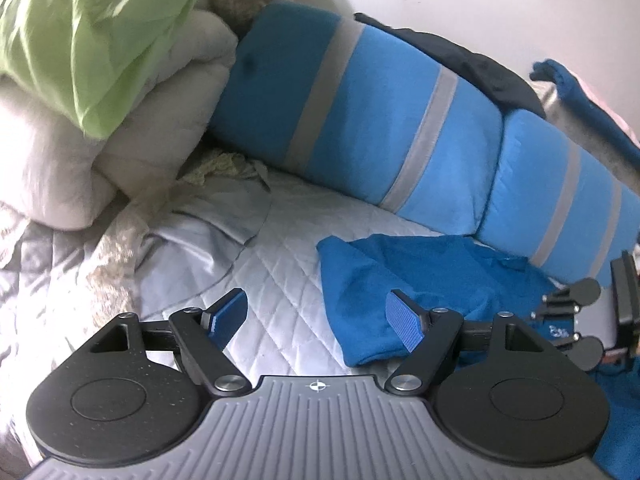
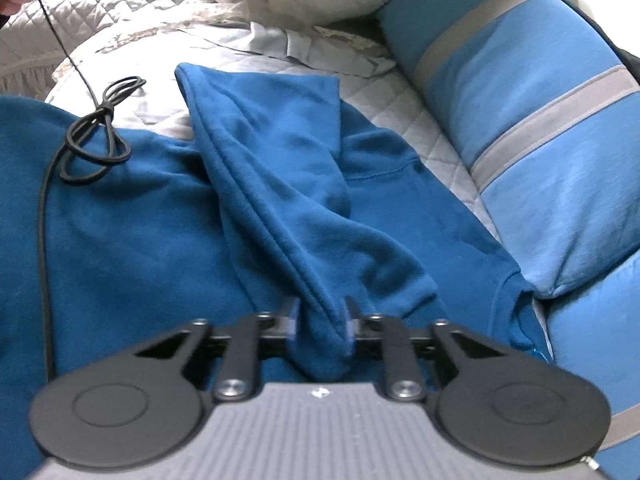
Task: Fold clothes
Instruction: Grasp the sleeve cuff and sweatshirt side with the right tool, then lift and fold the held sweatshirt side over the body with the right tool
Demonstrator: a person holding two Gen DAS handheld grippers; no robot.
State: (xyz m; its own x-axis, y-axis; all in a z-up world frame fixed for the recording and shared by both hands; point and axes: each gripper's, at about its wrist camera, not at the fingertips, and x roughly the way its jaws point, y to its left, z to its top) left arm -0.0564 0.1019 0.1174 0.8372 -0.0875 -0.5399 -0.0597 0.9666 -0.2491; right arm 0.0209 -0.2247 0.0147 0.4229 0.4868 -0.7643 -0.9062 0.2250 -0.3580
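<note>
While the left gripper (image 1: pixel 316 316) hangs over the quilted bedspread (image 1: pixel 276 256) with its jaws spread wide and nothing between them, its right blue pad (image 1: pixel 404 326) sits just at the edge of the blue sweatshirt (image 1: pixel 420 280). At far left in that view, a green pillow (image 1: pixel 92 36) lies on a cream folded duvet (image 1: pixel 132 120). Right of them a blue striped cushion (image 1: pixel 360 108) leans along the back, second one (image 1: pixel 560 204) beside it, dark garment (image 1: pixel 460 60) on top.

Right wrist view: black cable (image 2: pixel 100 136) looped on the sweatshirt body at left. Middle, the sweatshirt (image 2: pixel 120 248) is spread flat on the bed, one bunched-up fold (image 2: pixel 280 168) of it, hood or sleeve, can't tell, running toward the camera. Right gripper (image 2: pixel 322 318) is clamped on the near end of that fold, fabric pinched between both pads. Striped cushion (image 2: pixel 540 100) at right, touching the sweatshirt edge.
</note>
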